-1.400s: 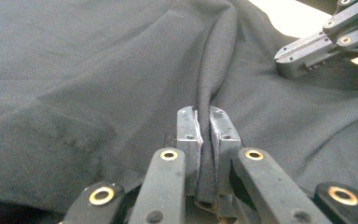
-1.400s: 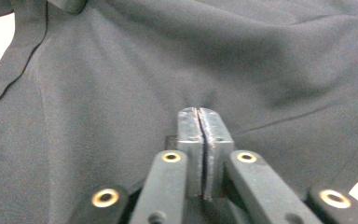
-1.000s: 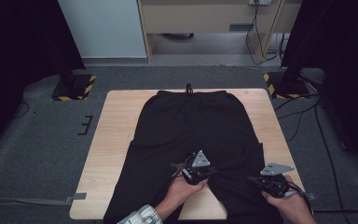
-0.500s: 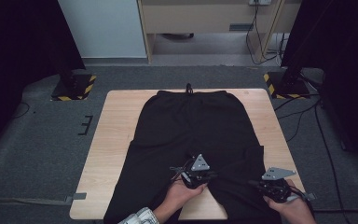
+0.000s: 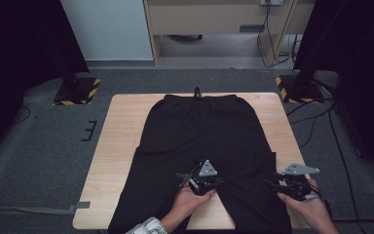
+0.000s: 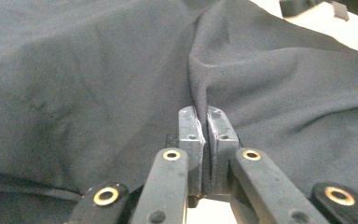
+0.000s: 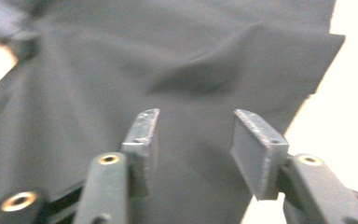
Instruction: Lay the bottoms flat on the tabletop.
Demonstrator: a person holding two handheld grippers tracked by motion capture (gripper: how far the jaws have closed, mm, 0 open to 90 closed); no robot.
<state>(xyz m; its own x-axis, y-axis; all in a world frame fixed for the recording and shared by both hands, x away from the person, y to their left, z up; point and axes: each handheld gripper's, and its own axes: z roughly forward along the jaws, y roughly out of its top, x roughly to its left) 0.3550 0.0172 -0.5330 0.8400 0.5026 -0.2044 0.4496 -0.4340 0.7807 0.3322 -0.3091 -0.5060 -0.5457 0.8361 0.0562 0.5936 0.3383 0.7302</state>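
Observation:
Black trousers (image 5: 199, 131) lie flat on the wooden table (image 5: 121, 131), waistband at the far edge, legs running toward me. My left gripper (image 5: 198, 178) sits at the crotch where the two legs part. In the left gripper view its jaws are shut on a raised fold of the black trousers (image 6: 121, 70). My right gripper (image 5: 285, 184) hovers over the right leg near its outer edge. In the right gripper view its jaws stand open (image 7: 193, 140) just above the black cloth (image 7: 177, 60), with bare table to the right.
Bare table wood (image 5: 277, 122) shows on both sides of the trousers. Two yellow-and-black striped stand bases (image 5: 78, 90) (image 5: 297, 87) rest on the grey carpet beyond the far corners. Cables (image 5: 321, 117) trail on the floor at the right.
My right gripper has moved a little nearer to me and outward along the right leg. The left gripper has stayed at the crotch.

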